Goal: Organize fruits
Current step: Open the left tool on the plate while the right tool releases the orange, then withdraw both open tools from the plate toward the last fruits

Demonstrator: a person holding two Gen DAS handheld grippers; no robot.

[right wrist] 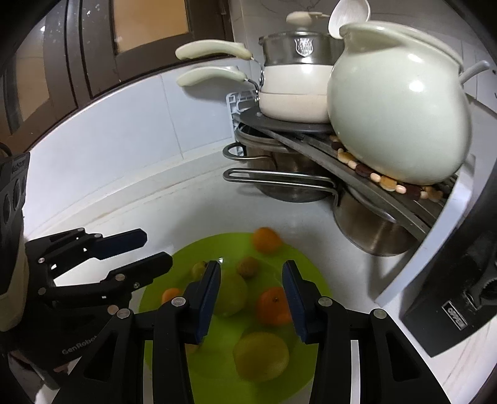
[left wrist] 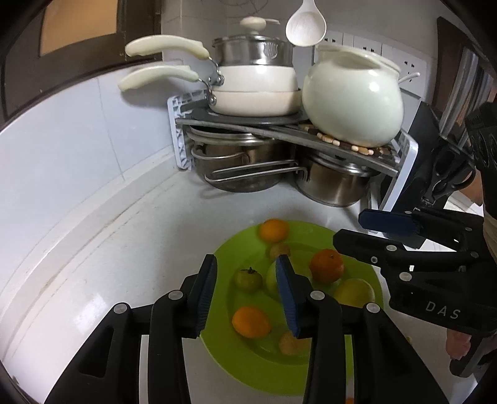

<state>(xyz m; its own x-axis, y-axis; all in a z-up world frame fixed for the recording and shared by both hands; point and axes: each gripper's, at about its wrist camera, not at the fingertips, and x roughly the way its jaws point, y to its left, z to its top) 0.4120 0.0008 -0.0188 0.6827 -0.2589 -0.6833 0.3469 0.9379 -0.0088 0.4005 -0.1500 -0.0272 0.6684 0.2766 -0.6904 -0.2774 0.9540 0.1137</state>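
Observation:
A lime-green plate point(left wrist: 236, 354) lies on the white counter and holds several fruits. Among them are an orange point(left wrist: 274, 230) at the far rim, a mandarin point(left wrist: 326, 265), a small green tomato-like fruit point(left wrist: 248, 279), a yellow-green fruit point(left wrist: 354, 292) and another orange point(left wrist: 251, 321). My left gripper point(left wrist: 247, 257) hovers open over the plate with nothing between its pads. My right gripper point(right wrist: 251, 264) also stands open above the plate point(right wrist: 313, 279), over the mandarin point(right wrist: 273, 306) and a large green fruit point(right wrist: 231, 292). Each gripper shows in the other's view, the right gripper point(left wrist: 349, 228) and the left gripper point(right wrist: 157, 248).
A corner rack point(left wrist: 279, 124) behind the plate carries stacked cream pans point(left wrist: 254, 90) and a white ceramic pot point(left wrist: 352, 102), with steel pots point(left wrist: 332, 186) underneath. A white ladle point(left wrist: 306, 26) hangs above. A black appliance point(right wrist: 450, 295) stands to the right.

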